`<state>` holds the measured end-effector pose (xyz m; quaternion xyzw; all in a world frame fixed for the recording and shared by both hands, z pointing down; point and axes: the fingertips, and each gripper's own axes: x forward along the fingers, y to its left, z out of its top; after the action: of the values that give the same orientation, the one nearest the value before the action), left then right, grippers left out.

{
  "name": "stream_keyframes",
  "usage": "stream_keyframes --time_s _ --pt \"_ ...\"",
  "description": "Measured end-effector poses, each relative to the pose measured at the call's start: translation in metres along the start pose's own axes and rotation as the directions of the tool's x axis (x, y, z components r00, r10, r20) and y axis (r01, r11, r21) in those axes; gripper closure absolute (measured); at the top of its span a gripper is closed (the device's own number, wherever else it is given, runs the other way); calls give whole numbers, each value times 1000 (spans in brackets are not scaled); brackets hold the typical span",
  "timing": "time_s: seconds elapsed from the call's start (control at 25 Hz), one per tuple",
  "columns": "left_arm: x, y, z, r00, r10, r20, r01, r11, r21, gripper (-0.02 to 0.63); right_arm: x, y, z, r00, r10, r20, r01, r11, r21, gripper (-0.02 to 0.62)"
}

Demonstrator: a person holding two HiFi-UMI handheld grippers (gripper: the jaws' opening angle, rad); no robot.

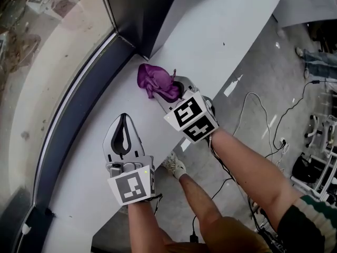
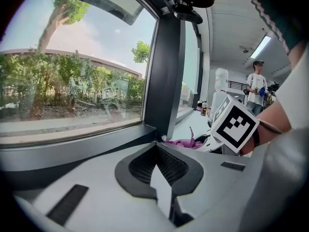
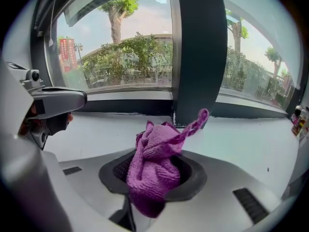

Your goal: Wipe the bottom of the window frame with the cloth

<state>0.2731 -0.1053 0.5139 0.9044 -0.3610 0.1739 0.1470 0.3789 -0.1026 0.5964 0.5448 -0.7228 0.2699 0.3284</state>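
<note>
**1. Left gripper** [image 1: 123, 117] [image 2: 155, 145]. Held low over the white sill [image 1: 89, 167], nearest the wearer. The jaws are seen closed tip to tip, with a teardrop hollow left between the dark pads. Nothing is gripped. A black-and-white square pattern is carried on its marker cube [image 1: 131, 187] (a coded pattern rather than words).

**2. Right gripper** [image 1: 175, 91] [image 3: 153, 153]. Held farther along the sill. The jaws are drawn in on the cloth [image 1: 156, 81] [image 3: 153, 170], a purple piece that is bunched and pinched between the pads. One twisted corner is thrown up past the tips. Two patterned faces are shown on this gripper's cube [image 1: 192, 119].

**3. Cloth, position.** Found over the sill near the foot of the dark upright post [image 1: 138, 15] [image 3: 195, 47]. It is set just short of the bottom rail of the window frame [image 1: 79, 109]. Contact with the sill cannot be judged.

**4. Floor below the sill edge.** One shoe [image 1: 175, 166] is seen, and loose cables [image 1: 253, 107] are spread to the right.

**5. Window frame, bottom rail.** A dark curved band is laid between the sill and the glass [image 1: 47, 51].

**6. Beyond the glass.** Red banners [image 3: 65, 50] are noted in the right gripper view, their print too small to be read. Trees and shrubs are seen behind them.

**7. Far end of the room.** A standing person [image 2: 256, 86] is recorded in the left gripper view.
</note>
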Motion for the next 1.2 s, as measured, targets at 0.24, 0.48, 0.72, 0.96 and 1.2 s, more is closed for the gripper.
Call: stream_keyframes --time_s 0.24,0.48,0.72,0.96,1.2 --pt "3 -16 3 1000 -19 -11 19 1000 10 601 -11 -3 -12 1000 1 0 -1 1000 13 453" --pt "-1 -29 1 999 -19 -26 19 1000 18 601 -21 -2 -31 1000 5 -11 -5 999 54 453" --pt "-5 -48 -12 998 -35 -45 35 999 1 601 -34 1 -56 999 16 -39 -14 998 55 453" --pt "-7 -68 -21 997 -44 -57 44 999 -10 601 -53 3 -74 999 21 -41 -19 998 65 452" --pt "-15 -82 -38 995 -44 -88 42 999 -25 601 -71 9 -94 998 37 -51 -34 997 69 452"
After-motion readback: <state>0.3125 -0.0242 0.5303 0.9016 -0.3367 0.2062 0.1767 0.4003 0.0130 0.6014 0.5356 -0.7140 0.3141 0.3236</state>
